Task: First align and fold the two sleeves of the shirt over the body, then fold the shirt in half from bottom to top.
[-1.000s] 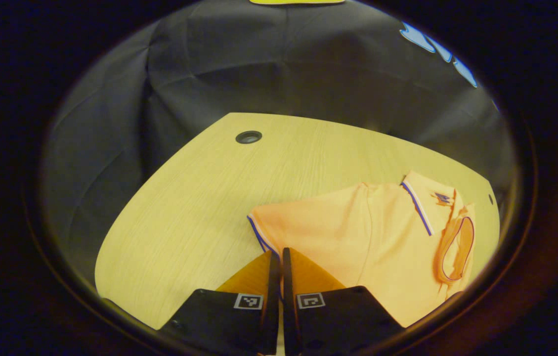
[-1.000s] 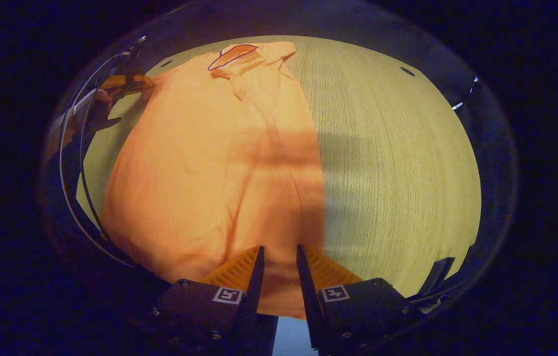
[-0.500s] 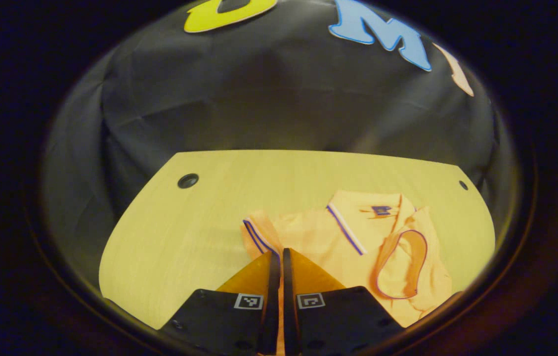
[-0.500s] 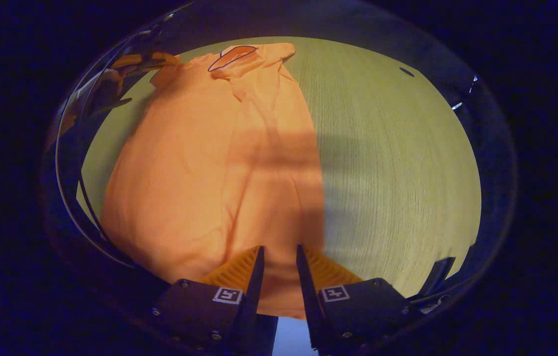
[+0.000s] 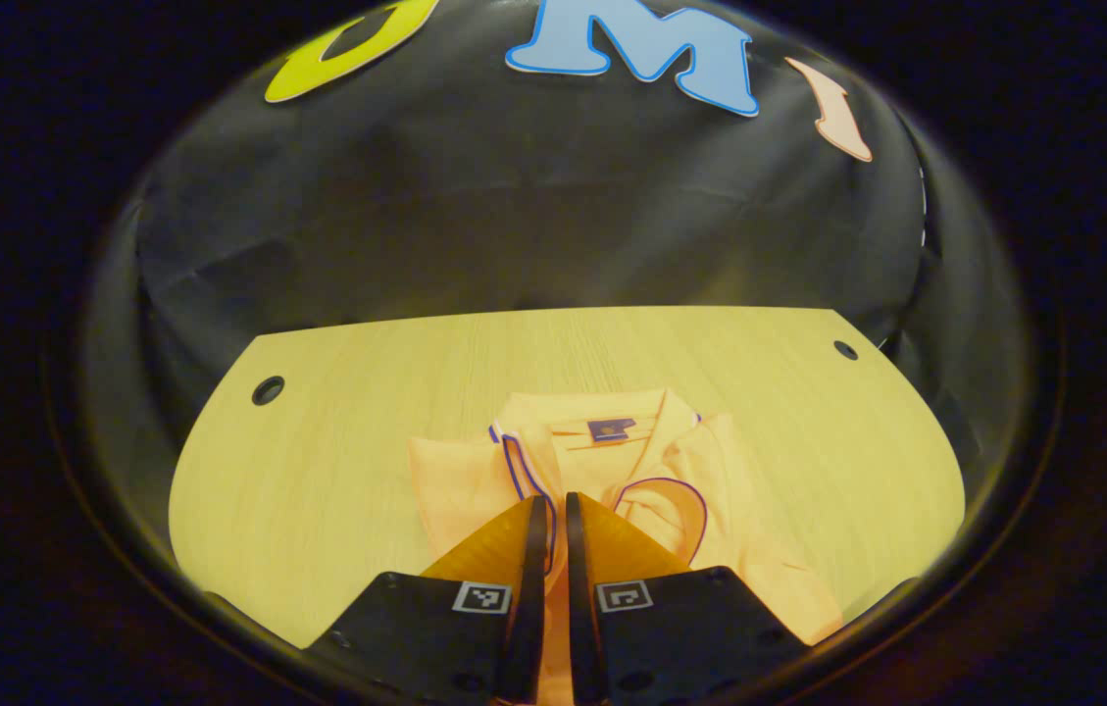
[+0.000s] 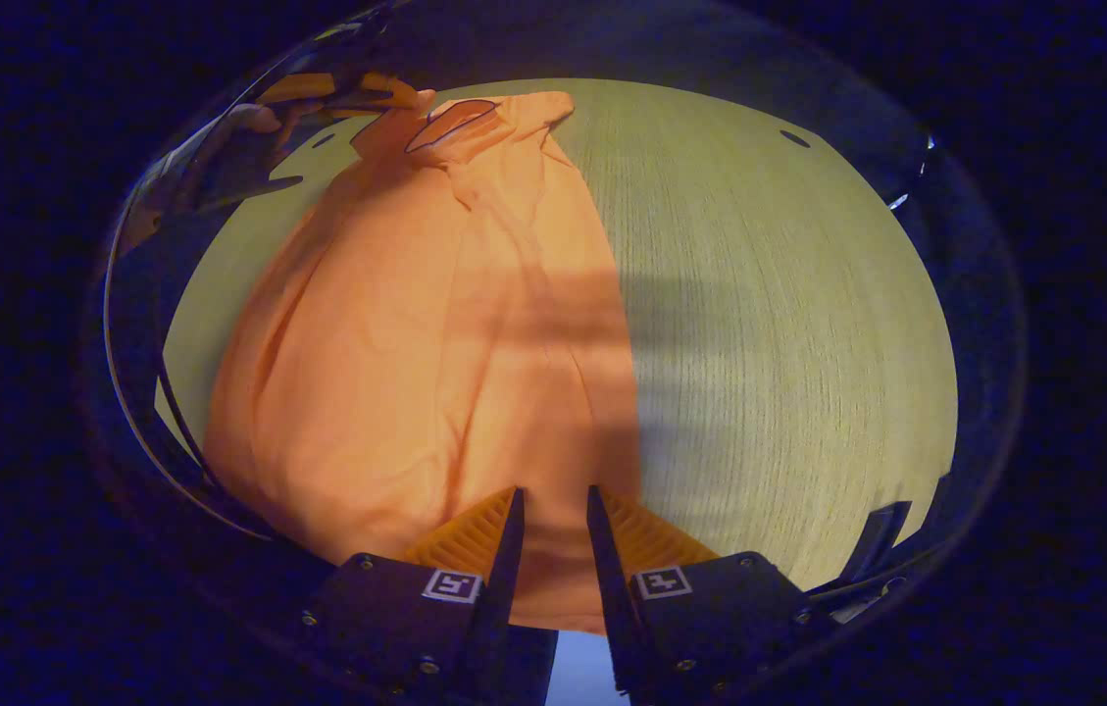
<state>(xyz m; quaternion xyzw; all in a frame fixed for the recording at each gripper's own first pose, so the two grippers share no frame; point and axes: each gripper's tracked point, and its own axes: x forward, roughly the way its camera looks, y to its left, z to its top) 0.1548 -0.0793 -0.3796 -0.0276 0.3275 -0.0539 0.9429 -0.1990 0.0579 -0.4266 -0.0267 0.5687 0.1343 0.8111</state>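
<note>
Across the wooden table [image 5: 337,471] the left gripper [image 5: 553,515], clamped on the shirt [image 6: 435,324] sleeve, had swung it inward toward frame centre, while the right gripper [image 6: 553,505] stayed apart

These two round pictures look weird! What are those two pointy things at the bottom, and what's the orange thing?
Each picture comes from a little camera riding on a hand-held gripper, a two-finger pincher that a person carries, one in each hand. The pointy things are that gripper's own fingers.

The orange thing is a shirt lying on a wooden table.

In the left gripper view, the left hand-held gripper is near the collar, with its fingers pinched together on the shirt's cloth.

In the right gripper view, the right hand-held gripper is at the shirt's bottom end. Its fingers stand a little apart with cloth between them, so I can't tell if they are squeezing. Far off at the top left, you can see the other gripper and the person's hand.
</note>
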